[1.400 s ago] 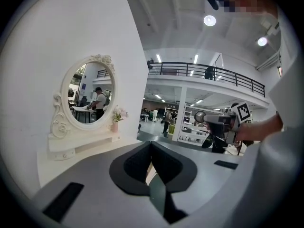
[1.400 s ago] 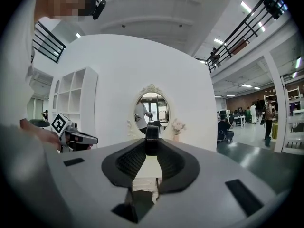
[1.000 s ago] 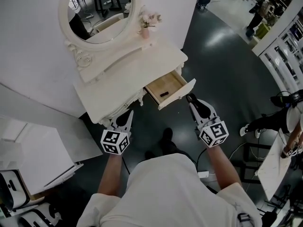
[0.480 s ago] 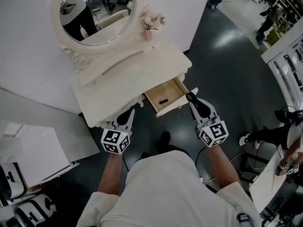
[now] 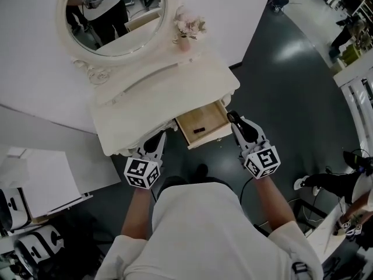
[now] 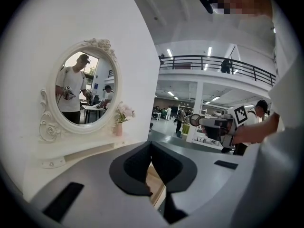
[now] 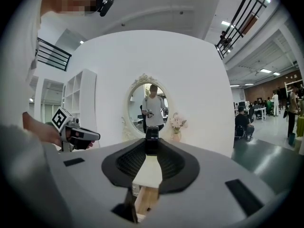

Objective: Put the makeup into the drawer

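Holding a dark makeup (image 7: 151,139) tight at its tips, the right claw (image 5: 235,120) is just right of the open drawer (image 5: 205,140), where one dark piece (image 5: 200,129) already lies; the left claw (image 5: 158,140) is closed on nothing, so this makeup must yet go in.

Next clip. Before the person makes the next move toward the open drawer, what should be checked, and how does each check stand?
1. Is the drawer open: ok, it is pulled out of the vanity.
2. Makeup held: ok, the right tool is clamped on a dark makeup piece.
3. Room in the drawer: ok, one small dark item lies inside with bare wood around it.
4. Is the right tool over the drawer: not ok, its tip sits at the drawer's right edge.
5. Path clear of the left tool: ok, it is shut, empty and left of the drawer.
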Available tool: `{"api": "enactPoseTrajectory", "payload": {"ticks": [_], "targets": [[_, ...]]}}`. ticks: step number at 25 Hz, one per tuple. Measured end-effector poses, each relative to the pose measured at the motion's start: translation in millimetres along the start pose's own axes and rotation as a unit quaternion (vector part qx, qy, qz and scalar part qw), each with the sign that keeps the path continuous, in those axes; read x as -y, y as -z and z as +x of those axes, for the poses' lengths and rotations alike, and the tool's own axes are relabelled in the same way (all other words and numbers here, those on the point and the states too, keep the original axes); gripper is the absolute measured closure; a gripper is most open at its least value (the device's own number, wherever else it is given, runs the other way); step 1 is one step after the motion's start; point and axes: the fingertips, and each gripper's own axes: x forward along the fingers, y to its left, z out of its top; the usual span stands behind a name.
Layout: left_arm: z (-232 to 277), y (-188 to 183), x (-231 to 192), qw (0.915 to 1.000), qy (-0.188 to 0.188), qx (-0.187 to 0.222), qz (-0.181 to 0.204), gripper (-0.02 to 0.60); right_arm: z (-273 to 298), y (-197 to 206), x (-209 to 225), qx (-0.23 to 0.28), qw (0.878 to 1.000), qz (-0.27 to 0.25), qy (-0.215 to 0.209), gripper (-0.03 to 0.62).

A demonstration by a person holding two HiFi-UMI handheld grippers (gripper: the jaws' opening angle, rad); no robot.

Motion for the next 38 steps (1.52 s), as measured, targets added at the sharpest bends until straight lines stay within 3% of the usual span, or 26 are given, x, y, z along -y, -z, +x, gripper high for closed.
{"api": "enactPoseTrajectory", "payload": {"ticks": [13, 27, 38], "targets": [[48, 1, -17, 0.9997, 0.005, -0.022, -0.012, 0.565, 40, 19, 28, -0.032, 0.999, 0.021, -0.002, 0.505], [122, 19, -70, 0.9946, 0.075, -0.071, -0.007, 0.565, 99, 55, 35, -0.108, 0.994, 0.031, 0.016, 0.505], [160, 59, -82, 0.9803, 0.153, -0.125, -0.001, 0.565, 133, 127, 33, -0.201, 0.977, 0.054, 0.036, 0.505]]}}
